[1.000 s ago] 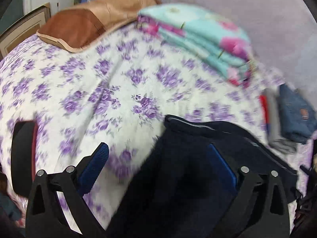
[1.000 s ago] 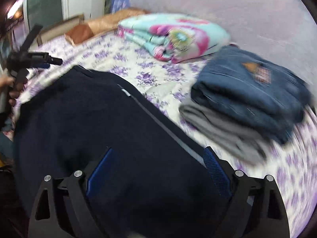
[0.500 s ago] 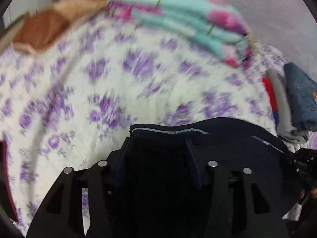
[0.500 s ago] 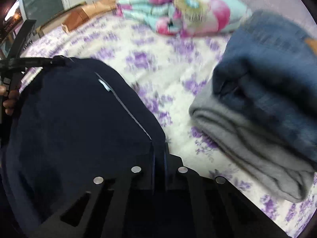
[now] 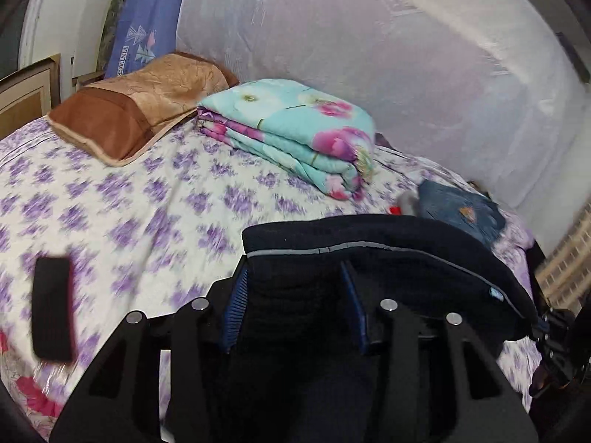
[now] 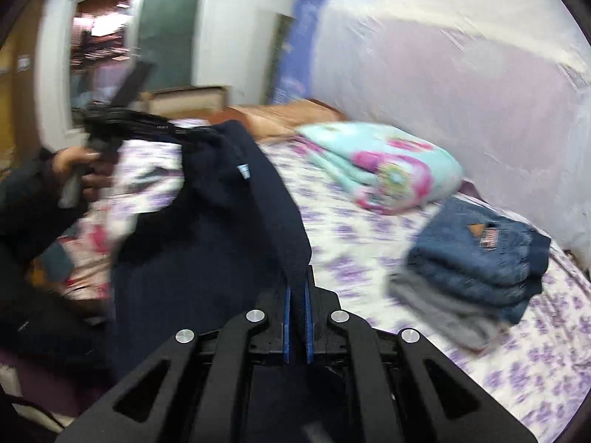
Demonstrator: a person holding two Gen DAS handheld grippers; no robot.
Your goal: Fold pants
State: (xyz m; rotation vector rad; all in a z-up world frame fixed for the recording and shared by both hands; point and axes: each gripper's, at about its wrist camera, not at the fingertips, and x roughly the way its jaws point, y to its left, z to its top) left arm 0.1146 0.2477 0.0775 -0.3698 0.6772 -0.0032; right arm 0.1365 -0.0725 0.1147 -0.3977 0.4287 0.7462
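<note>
Soft indoor light; motion blur, heavier right view; fisheye corners black.

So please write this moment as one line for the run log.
stage: pants lifted for fold | left gripper: closing on dark navy pants | right gripper: shut on pants edge | bed: folded jeans aside

Navy pants [image 6: 207,243], purple-flowered white sheet [image 5: 155,199], turquoise-pink floral blanket [image 5: 295,129], blue jeans [image 6: 480,254].
</note>
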